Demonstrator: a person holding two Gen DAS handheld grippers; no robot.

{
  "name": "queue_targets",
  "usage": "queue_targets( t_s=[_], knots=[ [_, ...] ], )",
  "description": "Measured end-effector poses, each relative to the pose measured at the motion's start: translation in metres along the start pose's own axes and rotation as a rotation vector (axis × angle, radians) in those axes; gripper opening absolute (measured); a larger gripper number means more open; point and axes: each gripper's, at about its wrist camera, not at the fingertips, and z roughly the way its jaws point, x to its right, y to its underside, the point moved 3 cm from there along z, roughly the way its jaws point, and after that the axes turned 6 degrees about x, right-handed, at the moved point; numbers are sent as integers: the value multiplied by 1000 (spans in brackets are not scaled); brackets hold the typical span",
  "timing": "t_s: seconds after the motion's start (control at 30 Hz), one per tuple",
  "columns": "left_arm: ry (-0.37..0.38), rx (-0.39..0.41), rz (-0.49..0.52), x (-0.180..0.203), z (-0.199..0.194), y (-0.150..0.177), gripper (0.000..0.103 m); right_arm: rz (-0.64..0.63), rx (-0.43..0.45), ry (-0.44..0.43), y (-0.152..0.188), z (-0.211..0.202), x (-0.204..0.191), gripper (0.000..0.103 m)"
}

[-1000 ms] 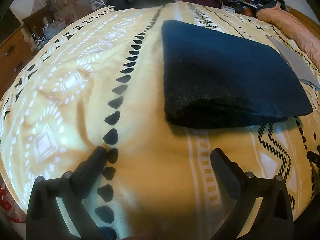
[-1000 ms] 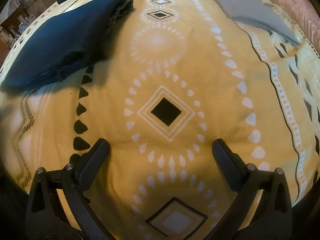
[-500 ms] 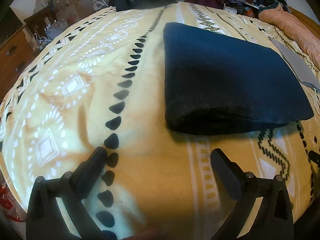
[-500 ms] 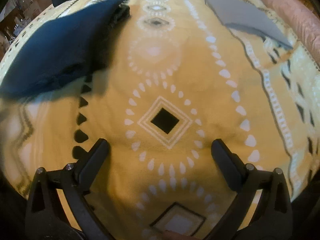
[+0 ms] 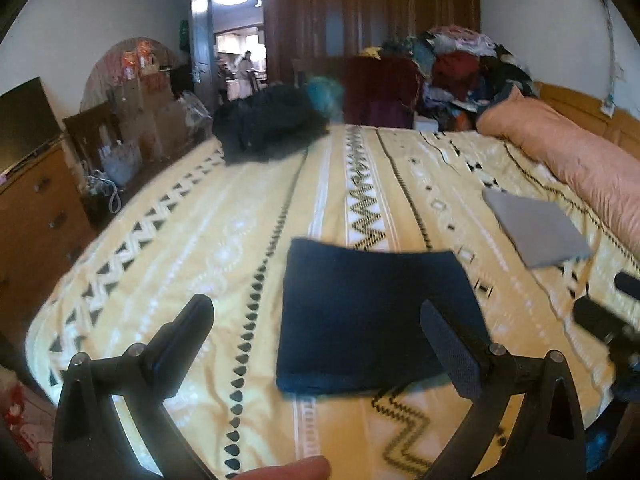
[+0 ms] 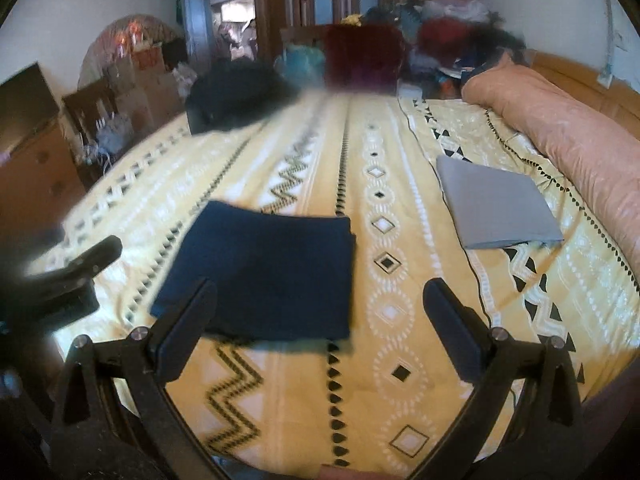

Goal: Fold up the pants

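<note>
Walls: white wall (image 5: 100, 20), far left ahead.
Wardrobe: dark wooden wardrobe (image 5: 368, 8), straight ahead.
Doorway: lit doorway (image 5: 236, 48), ahead left.
Dresser: brown dresser (image 5: 36, 208), left side.
Headboard: wooden headboard (image 5: 580, 108), right side.

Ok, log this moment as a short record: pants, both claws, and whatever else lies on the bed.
pants: navy pants, folded into a flat rectangle, lying on the bedspread
left claw: left claw open, holding nothing, above the bed and off the fabric
right claw: right claw open, holding nothing, also off the fabric
other folded item: grey folded cloth to the right of the pants, apart from them
far end of bed: dark clothing heap
right edge: pink bolster
</note>
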Motion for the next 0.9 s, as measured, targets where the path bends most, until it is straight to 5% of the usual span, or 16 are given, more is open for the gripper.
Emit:
queue_targets(
  t_s=[0.2,0.9],
  knots=[
    [27,17,-34,-2,-18,-23,103,16,-11,28,-10,-8,-13,103],
    [40,15,-26,0,-33,-23,103,59,-52,-30,-19,-14,-26,103]
  ],
)
